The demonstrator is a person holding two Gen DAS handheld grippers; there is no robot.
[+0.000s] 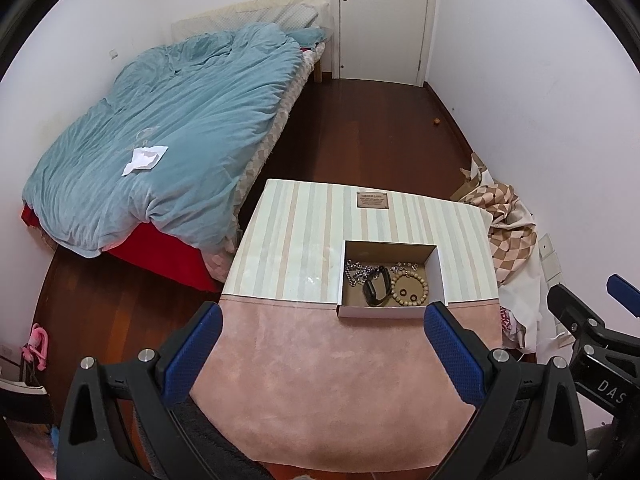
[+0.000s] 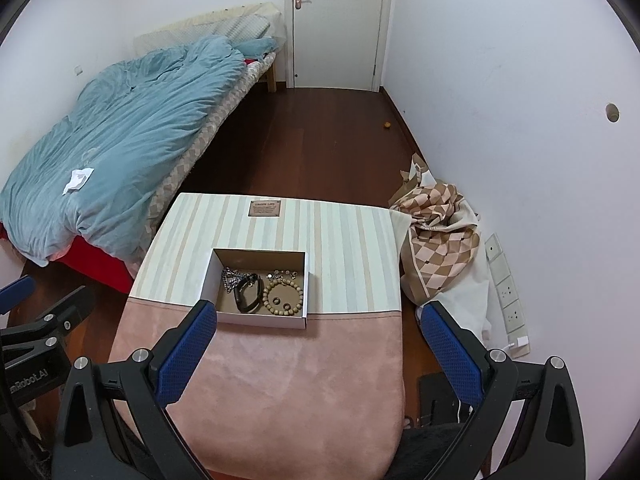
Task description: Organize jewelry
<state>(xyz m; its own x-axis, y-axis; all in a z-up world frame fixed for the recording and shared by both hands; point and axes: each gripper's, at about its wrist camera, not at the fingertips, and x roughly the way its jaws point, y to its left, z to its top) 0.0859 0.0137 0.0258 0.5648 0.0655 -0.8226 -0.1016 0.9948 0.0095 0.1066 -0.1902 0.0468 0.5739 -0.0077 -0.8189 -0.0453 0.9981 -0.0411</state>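
Open from above: jewelry box (image 1: 390, 276), walls on all four sides. Pink tabletop (image 1: 320, 380) bare on near side. Bed (image 1: 160, 140) far left.

Blue duvet (image 1: 168, 128) on bed; white door (image 2: 336, 20); checkered cloth (image 2: 440, 240), perhaps bedding.

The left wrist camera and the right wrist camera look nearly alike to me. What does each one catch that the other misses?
Only the left wrist view shows a pink item hanging low beside the dark floor, and the right gripper at its edge.

Only the right wrist view shows a round hole in the wall, a row of wall sockets, and the left gripper at its edge.

Both show the open box on the striped and pink surface, holding a silver chain, a black band, a wooden bead bracelet and two small rings, plus the blue quilt and the door.
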